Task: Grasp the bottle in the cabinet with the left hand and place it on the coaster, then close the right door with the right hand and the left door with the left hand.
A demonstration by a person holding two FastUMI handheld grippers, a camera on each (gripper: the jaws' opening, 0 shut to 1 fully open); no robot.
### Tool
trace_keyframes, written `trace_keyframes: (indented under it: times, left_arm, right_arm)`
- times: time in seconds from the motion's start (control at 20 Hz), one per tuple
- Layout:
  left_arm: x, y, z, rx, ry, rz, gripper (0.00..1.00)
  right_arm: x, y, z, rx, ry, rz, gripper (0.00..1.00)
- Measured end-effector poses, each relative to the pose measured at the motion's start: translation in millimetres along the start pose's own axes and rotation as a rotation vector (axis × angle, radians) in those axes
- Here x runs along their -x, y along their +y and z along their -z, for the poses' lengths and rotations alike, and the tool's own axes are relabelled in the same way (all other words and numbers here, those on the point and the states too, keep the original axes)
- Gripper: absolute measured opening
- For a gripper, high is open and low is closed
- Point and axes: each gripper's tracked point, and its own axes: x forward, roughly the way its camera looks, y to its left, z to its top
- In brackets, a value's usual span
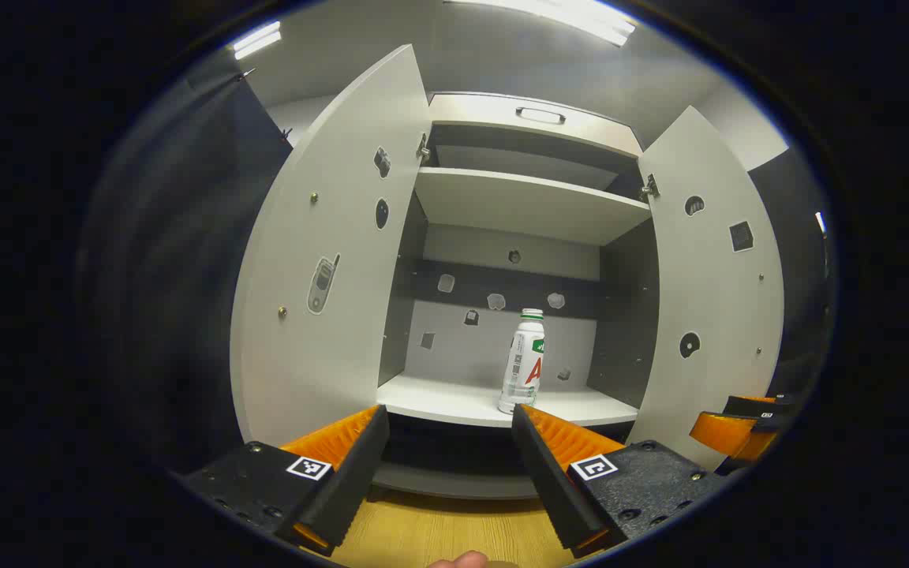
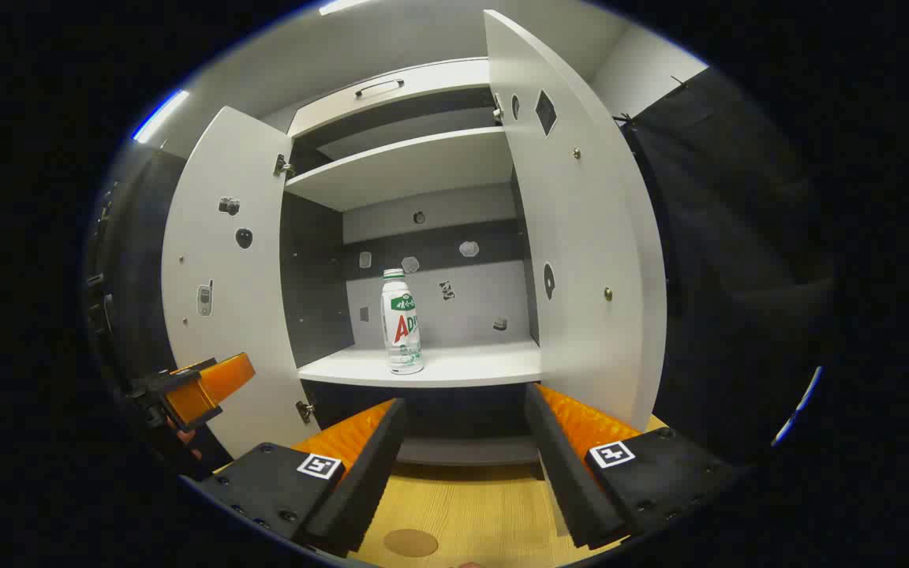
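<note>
Bottle (image 1: 523, 360) placement is what the coming reach is turning on: it is standing upright on the lower shelf (image 1: 454, 401) of the cabinet, long axis vertical, cap up, near the shelf's front edge and between the two wide-open doors. In the left gripper view it is sitting ahead of the left hand-held gripper (image 1: 450, 442) and a little toward that gripper's right finger, above the fingertips and well apart from them, so by my reading the approach is calling for a forward, slightly rightward push with the fingers straddling the body from both sides. Both fingers of the left hand-held gripper are standing spread apart and holding nothing. The right hand-held gripper (image 2: 465, 438) is likewise spread and empty, with the bottle lying ahead and to its left; it is also showing at the right edge of the left gripper view, beside the right door (image 1: 711, 276). Neither looks clearly nearer. The coaster (image 2: 410, 542) is lying on the wooden bench (image 2: 470, 505) below the cabinet, and the left door (image 1: 328, 260) is hanging open.
</note>
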Motion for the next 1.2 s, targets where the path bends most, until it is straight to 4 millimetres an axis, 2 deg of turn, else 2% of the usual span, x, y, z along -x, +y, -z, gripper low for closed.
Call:
trace_keyframes:
  times: [0.15,0.2,0.25,0.45,0.8,0.85,1.2]
  left_arm:
    - [-1.9,-4.4,0.3,-0.001,0.001,0.009,0.95]
    - [-1.6,-5.9,-0.2,0.0,0.0,0.012,0.92]
    - [-2.6,-7.1,-0.7,0.001,-0.003,0.015,0.95]
    - [-3.1,-11.0,-1.0,0.0,-0.003,0.023,0.95]
    - [-2.4,-10.2,-5.0,-0.004,-0.015,0.021,0.95]
    - [-2.4,-10.2,-4.8,-0.003,-0.015,0.023,0.92]
    - [-0.8,-9.5,-3.0,0.001,-0.005,0.022,0.95]
  right_arm:
    - [-0.2,-2.9,-0.4,-0.004,-0.002,0.004,0.98]
    - [-0.4,-2.7,-0.3,-0.004,-0.001,0.004,0.99]
    - [-0.2,-3.2,-0.4,-0.004,-0.001,0.003,0.98]
    - [-0.9,-3.3,-0.9,-0.005,-0.001,0.0,0.98]
    - [-1.2,-2.5,0.3,-0.01,0.007,-0.005,0.98]
    - [-0.9,-2.8,0.1,-0.009,0.007,-0.004,0.98]
    - [1.4,-1.7,0.4,-0.021,0.005,-0.011,0.98]
